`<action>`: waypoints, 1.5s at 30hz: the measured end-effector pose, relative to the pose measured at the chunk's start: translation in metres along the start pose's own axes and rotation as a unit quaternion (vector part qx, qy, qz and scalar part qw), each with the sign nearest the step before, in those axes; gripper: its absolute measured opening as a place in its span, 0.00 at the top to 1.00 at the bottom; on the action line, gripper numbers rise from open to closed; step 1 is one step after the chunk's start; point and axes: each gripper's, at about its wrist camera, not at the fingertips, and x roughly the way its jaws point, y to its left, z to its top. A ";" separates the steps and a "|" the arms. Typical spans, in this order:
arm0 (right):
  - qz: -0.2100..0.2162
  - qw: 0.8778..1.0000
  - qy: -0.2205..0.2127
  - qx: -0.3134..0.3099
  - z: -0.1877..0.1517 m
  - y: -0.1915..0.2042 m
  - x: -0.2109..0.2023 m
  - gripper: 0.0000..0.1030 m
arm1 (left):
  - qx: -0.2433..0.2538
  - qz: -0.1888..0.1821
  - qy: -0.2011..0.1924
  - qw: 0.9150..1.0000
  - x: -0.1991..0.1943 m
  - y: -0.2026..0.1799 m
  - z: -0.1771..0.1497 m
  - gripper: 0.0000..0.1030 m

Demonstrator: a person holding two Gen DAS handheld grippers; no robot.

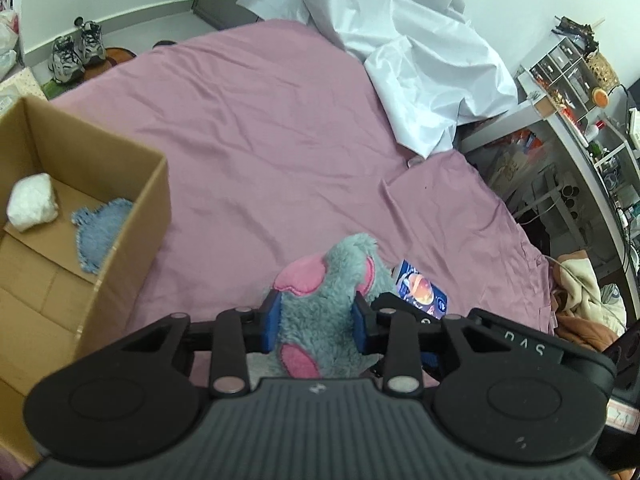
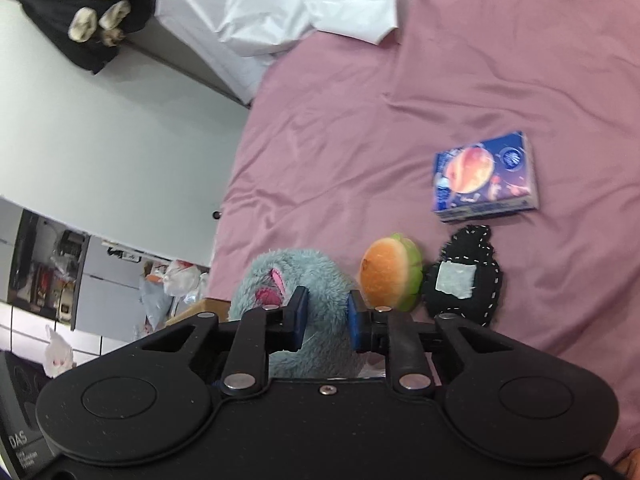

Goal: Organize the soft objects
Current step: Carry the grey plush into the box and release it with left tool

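We've got the fluffy grey-blue plush toy w/ pink patches [image 1: 320, 304] pinched in both claws: left gripper [image 1: 318, 322] squeezed tight on it, right gripper [image 2: 326, 318] likewise. Toy sits above the pink bedsheet [image 1: 260, 128], just right of the open brown cardboard box [image 1: 132, 216], which has a white wad [image 1: 32, 202] & a blue fuzzy cloth [image 1: 100, 232] inside. Plush burger [image 2: 390, 276], black stitched pouch [image 2: 464, 280] & blue printed packet [image 2: 484, 172] lie nearby on the sheet.

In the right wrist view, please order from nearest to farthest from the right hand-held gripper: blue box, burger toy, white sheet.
1. Burger toy: just right of the right hand-held gripper, which is shut on the grey-blue plush.
2. Blue box: farther, to the right.
3. White sheet: farthest, top of the bed.
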 end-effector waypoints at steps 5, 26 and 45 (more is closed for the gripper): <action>0.016 1.000 -0.008 -0.009 -0.003 0.010 -0.007 0.80 | 0.005 0.004 -0.012 1.000 -0.015 0.000 0.004 0.67; 0.063 0.994 -0.030 -0.079 -0.037 0.066 -0.006 0.80 | 0.001 0.017 -0.060 0.998 -0.075 0.037 0.010 0.67; 0.108 0.984 -0.014 -0.138 -0.076 0.127 0.047 0.74 | -0.035 0.040 -0.087 0.995 -0.106 0.124 0.031 0.67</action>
